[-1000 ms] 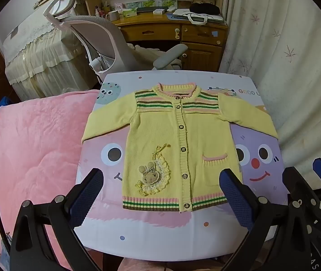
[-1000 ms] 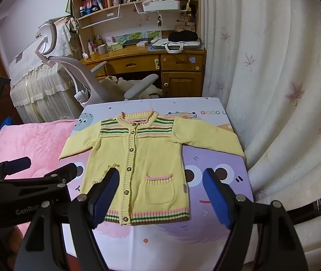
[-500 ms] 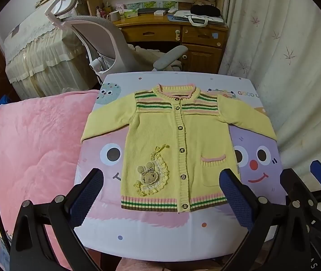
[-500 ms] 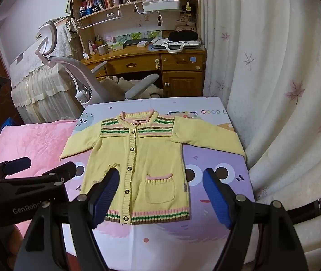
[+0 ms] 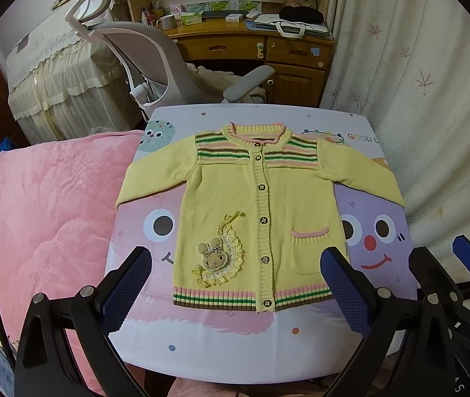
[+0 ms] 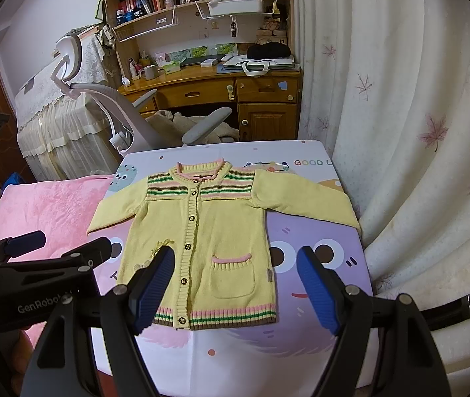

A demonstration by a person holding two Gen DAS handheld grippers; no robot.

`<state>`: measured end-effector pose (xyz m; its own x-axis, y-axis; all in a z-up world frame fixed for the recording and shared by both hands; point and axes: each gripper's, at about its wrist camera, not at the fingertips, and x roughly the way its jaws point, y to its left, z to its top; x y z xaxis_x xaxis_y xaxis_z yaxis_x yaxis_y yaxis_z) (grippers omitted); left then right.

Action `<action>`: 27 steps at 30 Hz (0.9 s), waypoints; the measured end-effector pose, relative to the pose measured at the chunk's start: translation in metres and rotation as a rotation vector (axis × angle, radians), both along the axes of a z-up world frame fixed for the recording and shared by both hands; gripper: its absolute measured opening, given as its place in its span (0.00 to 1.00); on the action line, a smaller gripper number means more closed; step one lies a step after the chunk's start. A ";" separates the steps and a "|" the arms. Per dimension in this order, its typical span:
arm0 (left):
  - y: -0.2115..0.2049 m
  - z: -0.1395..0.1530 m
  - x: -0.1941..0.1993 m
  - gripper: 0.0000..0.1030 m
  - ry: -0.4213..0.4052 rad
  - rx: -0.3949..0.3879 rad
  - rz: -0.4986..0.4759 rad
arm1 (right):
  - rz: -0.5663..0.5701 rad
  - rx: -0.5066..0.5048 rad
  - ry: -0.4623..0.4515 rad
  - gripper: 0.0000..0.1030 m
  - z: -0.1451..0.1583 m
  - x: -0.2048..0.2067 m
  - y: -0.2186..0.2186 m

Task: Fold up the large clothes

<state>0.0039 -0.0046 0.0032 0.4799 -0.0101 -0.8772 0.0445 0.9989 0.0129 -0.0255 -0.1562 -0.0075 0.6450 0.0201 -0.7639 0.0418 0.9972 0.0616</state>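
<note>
A yellow knit cardigan [image 5: 261, 205] lies flat, face up and buttoned, on the cartoon-printed table [image 5: 235, 340], both sleeves spread out to the sides and the striped hem nearest the cameras. The left claw [image 5: 235, 291] hangs above the hem, wide open and holding nothing; the right claw [image 6: 235, 284] hovers over the pocket side, likewise wide open and empty. Neither touches the cloth, so folding looks not yet begun.

The knit should be light, soft and limp, sagging wherever it is lifted, and the ribbing may stretch. The crocheted bunny patch [image 5: 213, 258] could snag. A sensible hold is a pinch at each cuff, or at shoulder and hem on one side, to bring the sleeve over the body.
</note>
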 end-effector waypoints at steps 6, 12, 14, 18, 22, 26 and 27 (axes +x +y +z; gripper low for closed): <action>-0.002 -0.002 0.001 0.98 -0.004 0.001 0.014 | 0.006 -0.005 -0.002 0.75 -0.002 0.003 0.000; -0.002 -0.004 0.002 0.98 -0.001 0.003 0.024 | 0.011 -0.005 0.000 0.75 -0.001 0.006 0.002; -0.002 -0.004 0.003 0.98 -0.002 0.002 0.026 | 0.011 -0.005 0.000 0.75 -0.001 0.006 0.003; -0.002 -0.004 0.003 0.98 -0.006 0.004 0.029 | 0.010 -0.003 0.002 0.75 -0.001 0.007 0.001; -0.003 -0.004 0.004 0.98 -0.006 0.004 0.029 | 0.010 -0.001 0.004 0.75 0.000 0.007 0.000; -0.003 -0.004 0.003 0.98 -0.006 0.004 0.028 | 0.010 -0.002 0.003 0.75 0.000 0.008 0.000; -0.003 -0.004 0.003 0.98 -0.006 0.004 0.028 | 0.010 -0.001 0.003 0.75 0.000 0.008 0.000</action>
<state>0.0072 -0.0076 -0.0009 0.4853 0.0065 -0.8743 0.0165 0.9997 0.0166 -0.0174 -0.1560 -0.0079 0.6423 0.0260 -0.7660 0.0319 0.9976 0.0606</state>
